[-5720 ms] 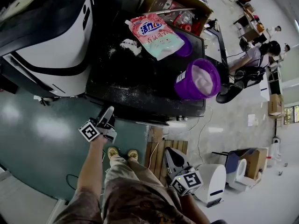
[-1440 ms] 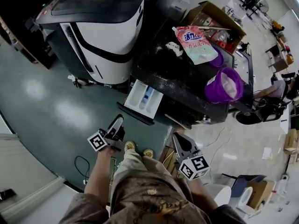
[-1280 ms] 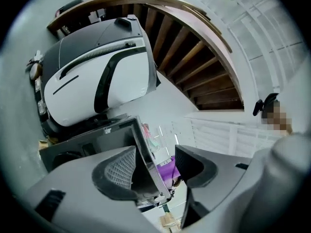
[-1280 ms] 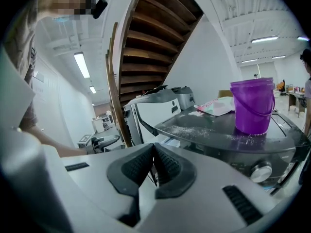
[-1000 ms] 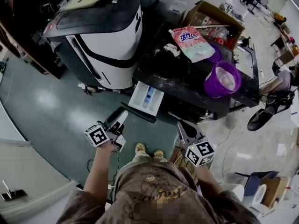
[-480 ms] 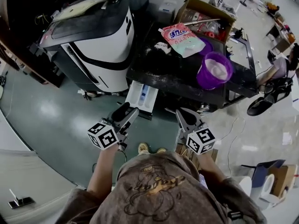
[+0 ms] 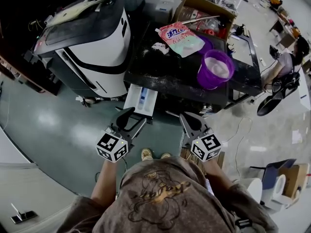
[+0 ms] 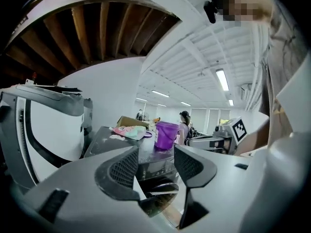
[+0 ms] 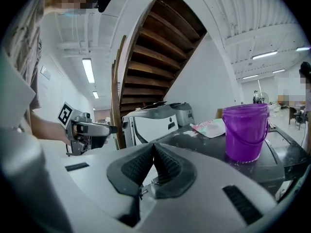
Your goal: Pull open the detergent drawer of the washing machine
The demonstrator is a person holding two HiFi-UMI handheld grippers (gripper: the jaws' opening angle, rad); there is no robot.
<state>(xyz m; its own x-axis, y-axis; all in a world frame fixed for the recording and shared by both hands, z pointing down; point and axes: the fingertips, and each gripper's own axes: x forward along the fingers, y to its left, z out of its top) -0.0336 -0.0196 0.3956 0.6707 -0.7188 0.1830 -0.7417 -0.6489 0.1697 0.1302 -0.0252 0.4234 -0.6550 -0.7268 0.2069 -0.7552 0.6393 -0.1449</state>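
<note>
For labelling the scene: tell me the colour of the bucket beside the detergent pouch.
Purple; the bucket shows best in the right gripper view.

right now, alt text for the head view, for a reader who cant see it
Seen from above, the white drawer of the washer stands pulled out, with the person's left gripper open and right gripper shut, both just short of it. A purple bucket and a pink pouch sit on the washer's dark top.

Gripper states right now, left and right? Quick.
Left gripper: open, jaws just narrowed slightly, nothing between them.
Right gripper: shut, empty.
</note>
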